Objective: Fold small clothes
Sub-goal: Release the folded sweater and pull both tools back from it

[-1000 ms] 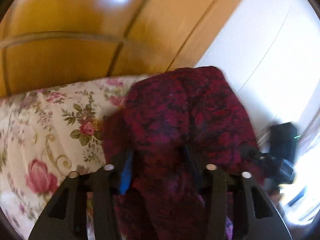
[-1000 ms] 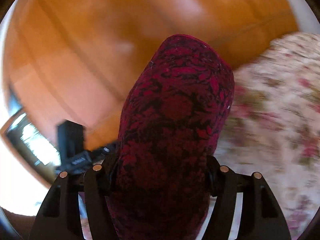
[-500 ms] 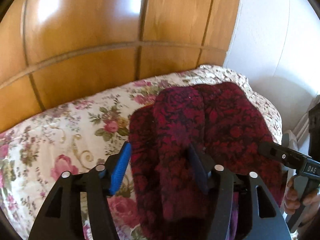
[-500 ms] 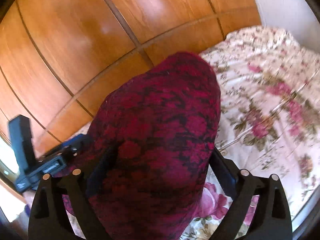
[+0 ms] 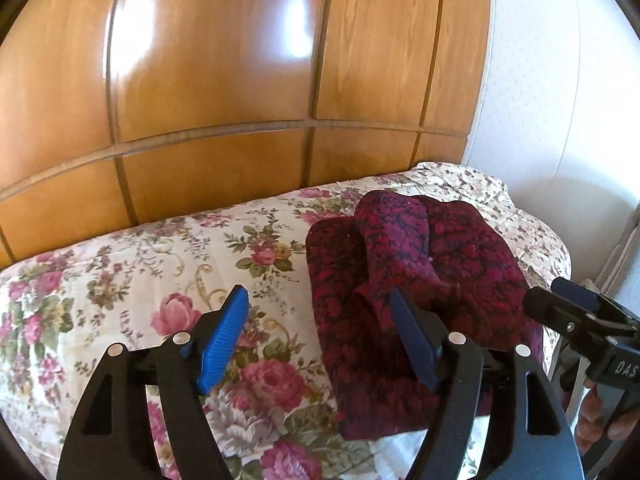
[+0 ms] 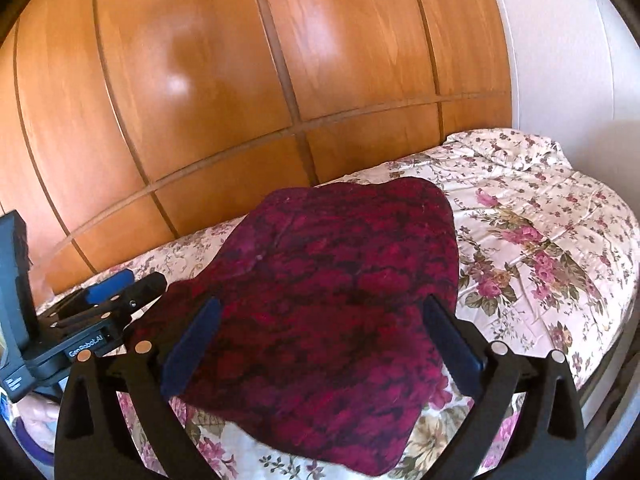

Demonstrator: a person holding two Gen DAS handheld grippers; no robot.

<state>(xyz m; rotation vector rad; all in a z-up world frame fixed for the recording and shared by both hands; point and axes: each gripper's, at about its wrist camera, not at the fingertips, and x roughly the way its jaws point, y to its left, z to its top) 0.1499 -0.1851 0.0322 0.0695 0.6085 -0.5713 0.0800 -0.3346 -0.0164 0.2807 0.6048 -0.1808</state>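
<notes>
A bedroom corner: glossy wooden wardrobe panels [image 5: 224, 80] and a white wall [image 5: 540, 80] stand behind a bed [image 5: 120, 264] covered with a floral bedspread. The task's thing, a dark red patterned garment [image 5: 416, 280], lies on the bedspread near the bed's corner, gathered into a compact, roughly rectangular bundle with one flap folded over its top.

Left gripper [image 5: 320, 332]: jaws apart, having just been opening. The blue pad of one finger stands over bare bedspread; the other pad sits at the near edge of the garment, and whether it touches the cloth cannot be told. Nothing is clamped.

Right gripper [image 6: 320, 340]: jaws spread wide, likewise just opened. The garment lies broadly between and beyond the two fingers, but the pads do not press on it. Each wrist view shows the other gripper at its margin, with part of the person's hand [image 5: 600, 420] on its handle.

Progress, as a judgement: the cloth appears folded and released, so the fold of this piece looks essentially complete. The upper flap sits somewhat raised and uneven; flattening or squaring it may remain. No other small clothes are visible in either view, so whether more pieces await cannot be told.
</notes>
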